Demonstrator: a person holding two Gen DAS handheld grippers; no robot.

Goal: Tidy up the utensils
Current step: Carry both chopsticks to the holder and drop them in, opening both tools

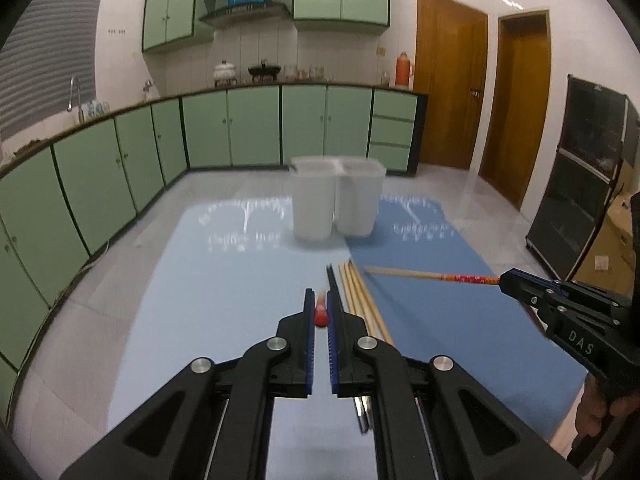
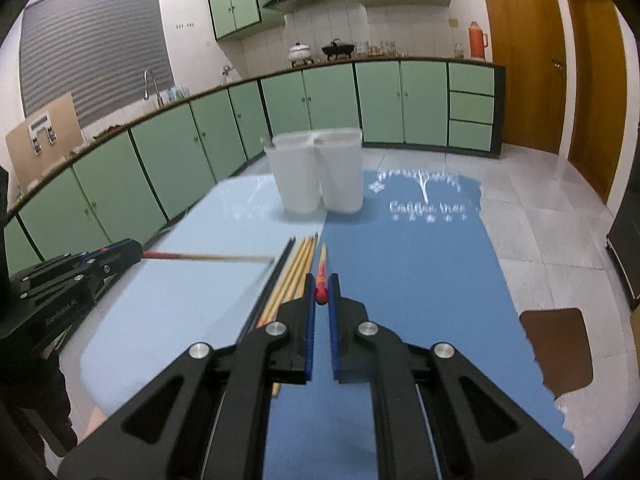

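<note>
Green cabinets (image 2: 224,136) run along the kitchen wall behind your table (image 1: 224,280), which carries a light blue mat on the left and a darker blue mat (image 2: 420,264) printed with white lettering on the right.

At the far middle of the table stand 2 translucent white containers (image 1: 336,200), side by side and touching, straddling the seam between the mats. Nearer you, on that same seam, lies a bundle of chopsticks (image 1: 360,300): 1 dark pair on the left and several bare wooden ones just beside it, all pointing toward the containers.

Your left gripper (image 1: 321,312) is clamped on the red-painted end of 1 chopstick (image 2: 216,257); from the right wrist view its wooden shaft reaches out level above the light blue mat, its tip near the dark pair.

Your right gripper (image 2: 321,296) is likewise clamped on the red end of a second chopstick (image 1: 424,275); from the left wrist view its shaft extends leftward above the darker mat, its tip near the far end of the bundle.

Both chopsticks are blurred, and whether their tips touch the bundle cannot be told.
</note>
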